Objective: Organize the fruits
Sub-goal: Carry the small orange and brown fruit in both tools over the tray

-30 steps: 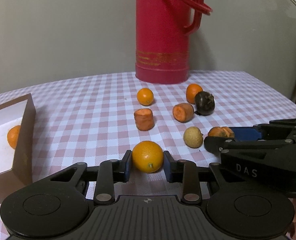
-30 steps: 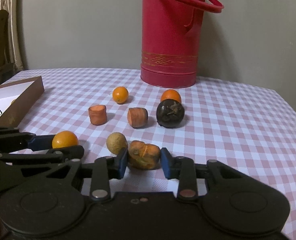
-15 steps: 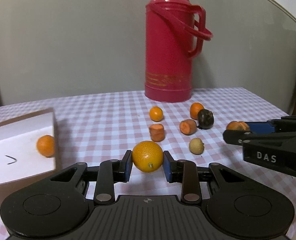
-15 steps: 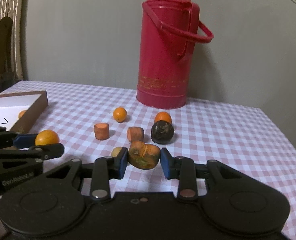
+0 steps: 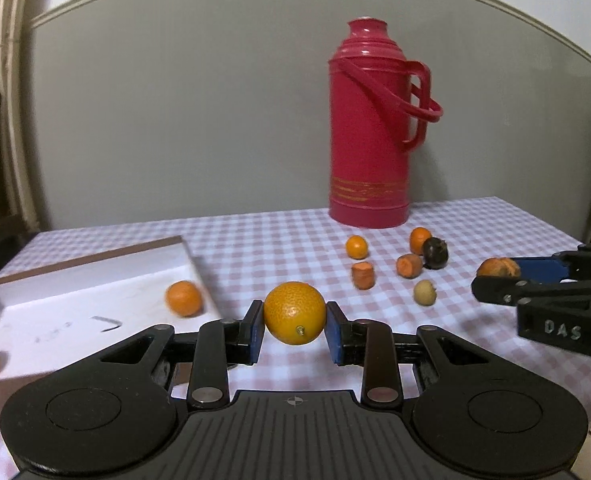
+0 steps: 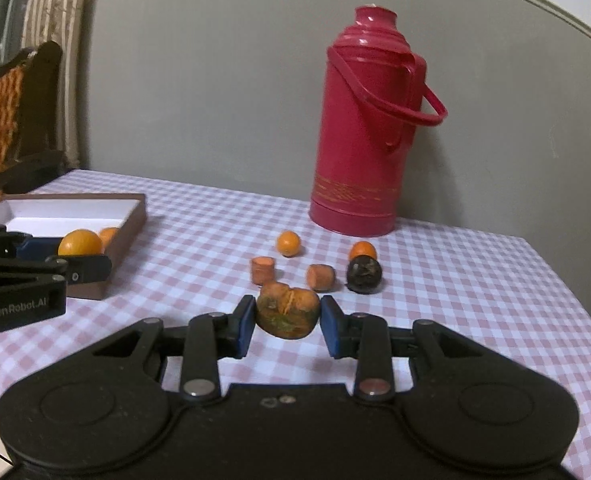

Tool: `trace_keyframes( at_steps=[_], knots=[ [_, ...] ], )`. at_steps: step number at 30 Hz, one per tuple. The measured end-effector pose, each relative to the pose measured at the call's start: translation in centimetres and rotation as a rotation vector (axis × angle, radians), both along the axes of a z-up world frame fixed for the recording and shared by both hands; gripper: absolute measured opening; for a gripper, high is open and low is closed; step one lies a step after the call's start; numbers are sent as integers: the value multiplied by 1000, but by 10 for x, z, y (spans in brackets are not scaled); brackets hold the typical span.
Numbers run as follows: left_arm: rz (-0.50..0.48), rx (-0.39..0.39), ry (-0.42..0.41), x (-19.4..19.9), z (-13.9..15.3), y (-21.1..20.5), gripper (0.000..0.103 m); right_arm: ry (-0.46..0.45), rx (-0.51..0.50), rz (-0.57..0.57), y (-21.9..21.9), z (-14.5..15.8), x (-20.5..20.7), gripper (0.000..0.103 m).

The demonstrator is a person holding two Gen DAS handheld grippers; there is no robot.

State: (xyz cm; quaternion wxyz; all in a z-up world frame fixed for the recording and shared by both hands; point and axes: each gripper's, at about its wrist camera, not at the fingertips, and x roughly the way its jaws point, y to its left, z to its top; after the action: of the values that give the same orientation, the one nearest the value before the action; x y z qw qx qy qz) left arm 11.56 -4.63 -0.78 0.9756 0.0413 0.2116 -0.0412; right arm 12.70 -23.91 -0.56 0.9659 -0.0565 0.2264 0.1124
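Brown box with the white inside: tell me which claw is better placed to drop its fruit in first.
Left, probably. The left claw, shut on the round orange fruit, sits right beside the brown box. The right claw, holding a lumpy orange-green fruit, is farther away, with the left claw between it and the box.

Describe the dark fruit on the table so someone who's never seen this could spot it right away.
Find the tall red thermos at the back of the checked tablecloth. In front of it lies a loose cluster of fruit pieces; the dark fruit sits at its right end, beside a small orange. It alone is nearly black; everything around it is orange.
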Motion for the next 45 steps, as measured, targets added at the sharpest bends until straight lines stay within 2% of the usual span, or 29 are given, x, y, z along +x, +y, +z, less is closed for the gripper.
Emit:
trace_keyframes(
  at_steps=[11, 28, 38, 45],
  knots=[
    [99, 4, -38, -40, 11, 56, 32, -36, 13, 131, 45, 15, -25, 26],
    [289, 19, -74, -74, 21, 142, 32, -91, 17, 354, 140, 28, -36, 26],
    [363, 15, -94, -86, 23, 179, 32, -110, 28, 408, 173, 37, -41, 26],
    [402, 6, -117, -72, 29, 196, 32, -147, 30, 419, 198, 46, -31, 26]
  ],
)
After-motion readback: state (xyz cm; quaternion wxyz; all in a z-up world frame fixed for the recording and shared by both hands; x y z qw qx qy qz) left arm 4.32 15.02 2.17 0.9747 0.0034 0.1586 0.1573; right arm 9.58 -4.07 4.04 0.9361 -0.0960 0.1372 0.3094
